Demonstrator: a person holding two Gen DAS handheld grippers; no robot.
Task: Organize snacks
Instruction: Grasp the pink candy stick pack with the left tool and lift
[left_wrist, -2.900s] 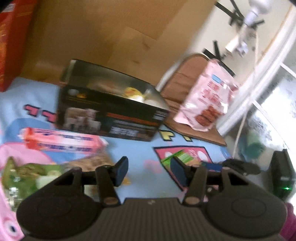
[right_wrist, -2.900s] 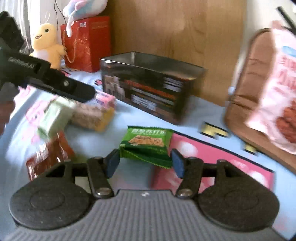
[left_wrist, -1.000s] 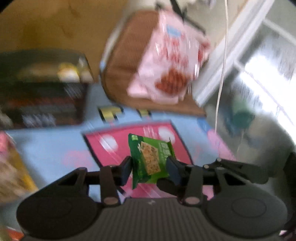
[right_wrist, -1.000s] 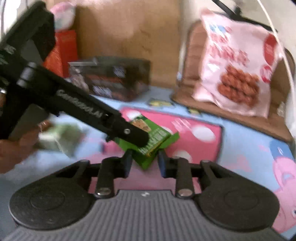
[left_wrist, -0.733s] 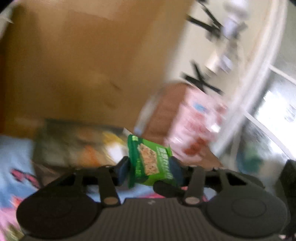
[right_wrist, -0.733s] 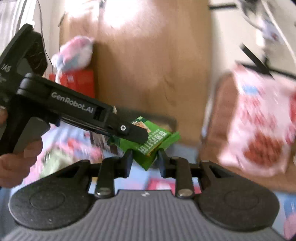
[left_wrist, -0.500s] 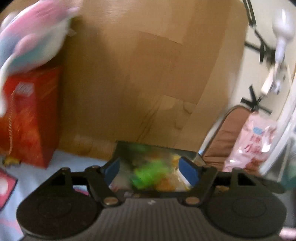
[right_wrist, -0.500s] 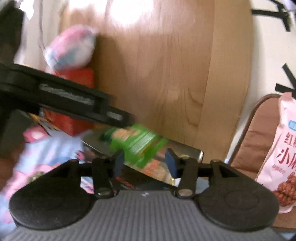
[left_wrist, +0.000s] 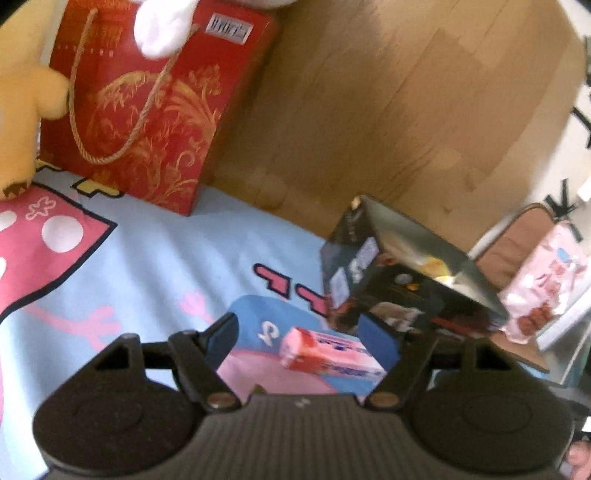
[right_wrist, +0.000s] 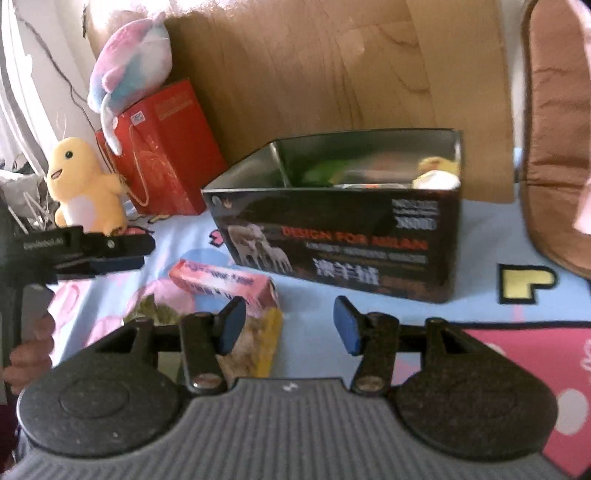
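The left gripper has its jaws parted about halfway and grips nothing; a pink snack box lies on the blue cartoon mat beyond its blue pads. The right gripper has just been opening its jaws, now also about half apart and empty. The green snack packet lies inside the open black tin, beside a yellow-white item, apart from both grippers.

Left tongs and right tongs: jaws just opened, nothing gripped, both angled downward.
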